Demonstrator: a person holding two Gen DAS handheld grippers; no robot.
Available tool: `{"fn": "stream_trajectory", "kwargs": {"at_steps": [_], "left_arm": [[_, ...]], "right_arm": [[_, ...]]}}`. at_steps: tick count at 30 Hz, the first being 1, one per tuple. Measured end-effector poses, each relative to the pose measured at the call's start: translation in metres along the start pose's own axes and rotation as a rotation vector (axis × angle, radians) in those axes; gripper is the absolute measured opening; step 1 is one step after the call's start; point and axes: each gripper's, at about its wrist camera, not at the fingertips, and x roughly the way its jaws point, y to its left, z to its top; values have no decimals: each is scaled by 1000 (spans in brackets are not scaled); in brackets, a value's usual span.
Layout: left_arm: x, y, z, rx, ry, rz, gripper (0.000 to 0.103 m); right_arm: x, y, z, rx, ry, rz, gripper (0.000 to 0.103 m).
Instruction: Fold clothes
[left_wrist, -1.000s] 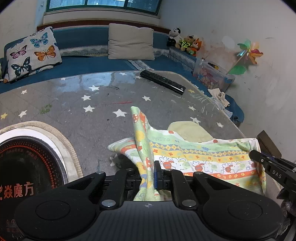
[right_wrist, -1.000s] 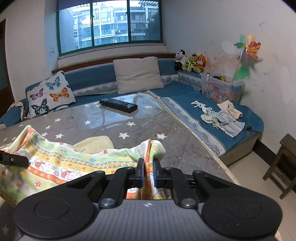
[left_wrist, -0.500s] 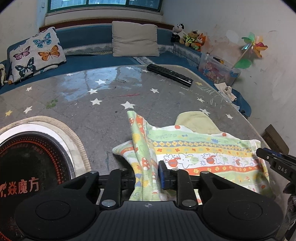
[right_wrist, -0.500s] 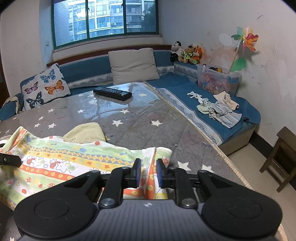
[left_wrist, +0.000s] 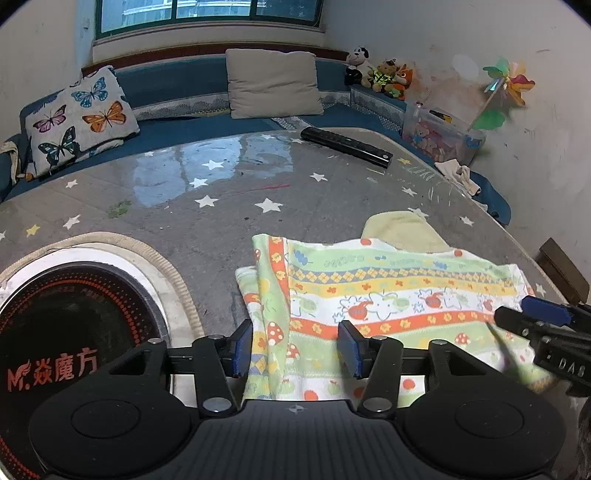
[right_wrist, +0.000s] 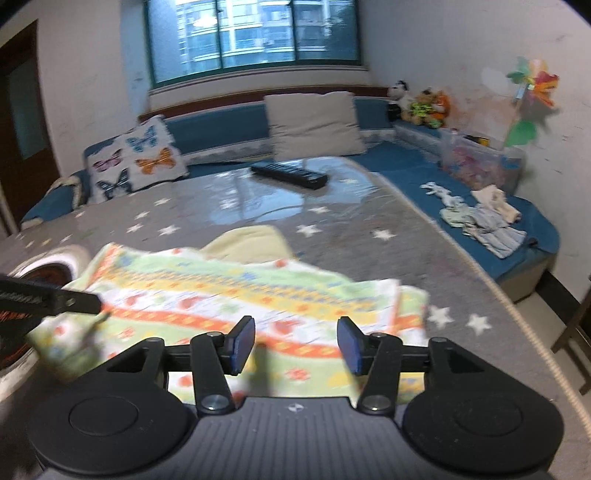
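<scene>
A striped, cartoon-printed cloth (left_wrist: 388, 291) lies folded flat on the star-patterned table (left_wrist: 221, 214); it also shows in the right wrist view (right_wrist: 236, 291). A pale yellow garment (left_wrist: 402, 230) pokes out from under its far edge. My left gripper (left_wrist: 295, 349) is open just above the cloth's left near edge, holding nothing. My right gripper (right_wrist: 295, 345) is open above the cloth's right near edge, also empty; it shows at the right of the left wrist view (left_wrist: 543, 325).
A black remote (left_wrist: 345, 142) lies at the table's far side. A round induction cooker (left_wrist: 70, 332) sits at the left. Blue sofa with a butterfly cushion (left_wrist: 77, 118) and a beige cushion (left_wrist: 273, 88) behind. Small clothes (right_wrist: 480, 218) lie on the sofa at the right.
Both grippers lowered the cloth onto the table and opened, letting go of its corners. The cloth now lies flat, and both grippers have drawn back a little.
</scene>
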Motion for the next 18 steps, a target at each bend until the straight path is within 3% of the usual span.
{"fn": "stream_trajectory", "kwargs": {"at_steps": [10, 18], "left_arm": [[-1, 6, -14, 21, 9, 29, 60], [-16, 6, -26, 44, -17, 43, 73]], "right_arm": [[1, 48, -16, -91, 24, 74, 58], [-8, 66, -27, -139, 32, 61, 71]]}}
